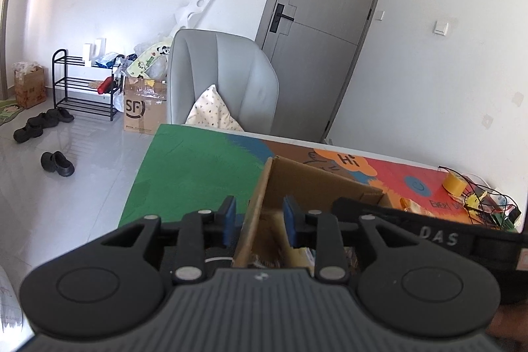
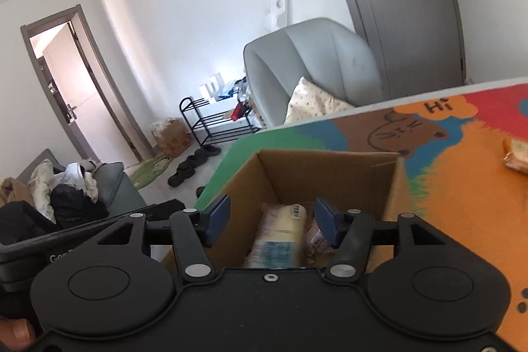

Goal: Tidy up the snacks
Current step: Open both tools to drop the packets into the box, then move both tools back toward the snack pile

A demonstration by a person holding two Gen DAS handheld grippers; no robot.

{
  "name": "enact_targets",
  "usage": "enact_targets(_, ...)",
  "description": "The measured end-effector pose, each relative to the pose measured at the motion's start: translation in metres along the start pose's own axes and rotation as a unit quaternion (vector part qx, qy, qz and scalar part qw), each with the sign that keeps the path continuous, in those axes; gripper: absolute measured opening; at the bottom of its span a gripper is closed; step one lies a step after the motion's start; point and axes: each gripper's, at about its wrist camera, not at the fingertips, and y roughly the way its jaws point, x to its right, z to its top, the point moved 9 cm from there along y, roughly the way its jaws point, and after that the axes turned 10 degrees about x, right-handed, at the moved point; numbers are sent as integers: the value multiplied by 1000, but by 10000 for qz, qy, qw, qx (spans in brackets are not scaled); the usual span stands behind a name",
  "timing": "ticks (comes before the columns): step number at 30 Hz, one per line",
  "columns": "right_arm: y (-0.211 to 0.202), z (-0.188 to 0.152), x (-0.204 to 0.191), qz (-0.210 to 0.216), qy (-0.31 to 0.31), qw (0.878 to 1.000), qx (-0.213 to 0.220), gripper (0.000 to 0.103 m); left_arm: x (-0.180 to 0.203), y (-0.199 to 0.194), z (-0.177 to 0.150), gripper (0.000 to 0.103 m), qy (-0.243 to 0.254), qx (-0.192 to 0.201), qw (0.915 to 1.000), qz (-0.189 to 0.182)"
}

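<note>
- The left tool (image 1: 259,221) was seen released; its blue pads (image 1: 230,220) straddled the left wall of the box (image 1: 255,213) without pressing on it.
- The right tool (image 2: 271,221) was held spread wide above the box (image 2: 330,169), with nothing between its pads (image 2: 219,216).
- The open cardboard box stood on the bench (image 2: 462,203), which was covered by a bright cartoon mat.
- Wrapped snacks (image 2: 280,233) lay inside the box, below the right tool; their print was blurred.
- Another wrapped snack (image 2: 514,155) lay on the mat at 3 o'clock from the box, well apart from it.
- A roll of yellow tape (image 1: 452,182) and a wire basket (image 1: 488,203) were found at the bench's far right edge.
- Beyond the bench, at 12 o'clock, a grey armchair (image 1: 224,78) with a cushion (image 1: 211,111) was placed before a grey door (image 1: 326,32).
</note>
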Motion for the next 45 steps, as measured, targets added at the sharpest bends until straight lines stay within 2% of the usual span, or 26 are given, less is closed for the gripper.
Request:
enact_targets(5,-15,2,4,-90,-89,9999,52,58,9,-3,-1,50,26,32,10000,-57)
enact_targets(12,-36,-3,26,-294,-102,9995,28,58,33,-4,-10,64,163,-72,9997,-136)
enact_targets(15,-48,-2,40,-370,14,9993,93,58,46,-6,-14,75,247,-90,9995,-169)
enact_targets(18,-62,0,56,-468,95,9987,163,65,61,-9,-15,82,318,-80,9993,-206)
enact_targets(20,-71,1,66,-529,150,9982,237,74,69,-10,-17,88,367,-70,9991,-210)
enact_targets(27,-102,2,102,-735,350,9957,447,90,101,-9,-27,97,532,-184,9979,-326)
enact_targets(29,-110,2,110,-803,380,9948,495,101,109,-10,-29,98,525,-207,9978,-354)
enact_targets(30,-114,2,114,-847,390,9942,536,103,112,-10,-30,99,542,-208,9977,-362)
enact_targets(45,-161,-8,161,-1189,647,9886,666,103,169,-14,-49,102,771,-275,9942,-705)
